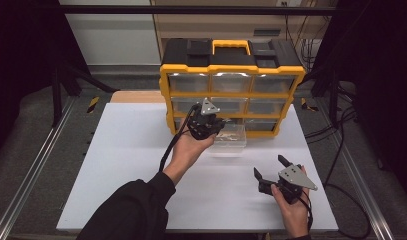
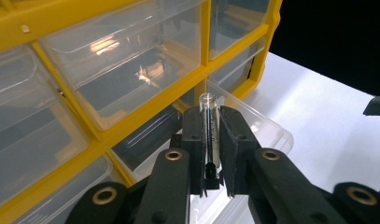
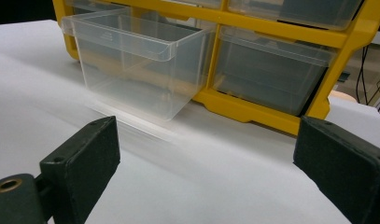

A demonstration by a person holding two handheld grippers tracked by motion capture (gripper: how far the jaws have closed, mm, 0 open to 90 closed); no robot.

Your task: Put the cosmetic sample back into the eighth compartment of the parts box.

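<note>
Tube held over the pulled-out drawer

Tube (image 2: pixel 209 128) is a thin clear glass one, pinched tight between the two black jaws of the left hand-held gripper (image 2: pixel 210 140). It runs the same way as the jaws, and its open end pokes out past their tips. The clear drawer (image 1: pixel 231 136) is pulled out from the bottom row of the yellow cabinet (image 1: pixel 231 67) and sits right under and just ahead of the tube. So the next move is likely a short way down into it. The right hand-held gripper (image 1: pixel 272 167) rests far off over the white surface (image 1: pixel 131 165), jaws wide apart, holding nothing.
</note>
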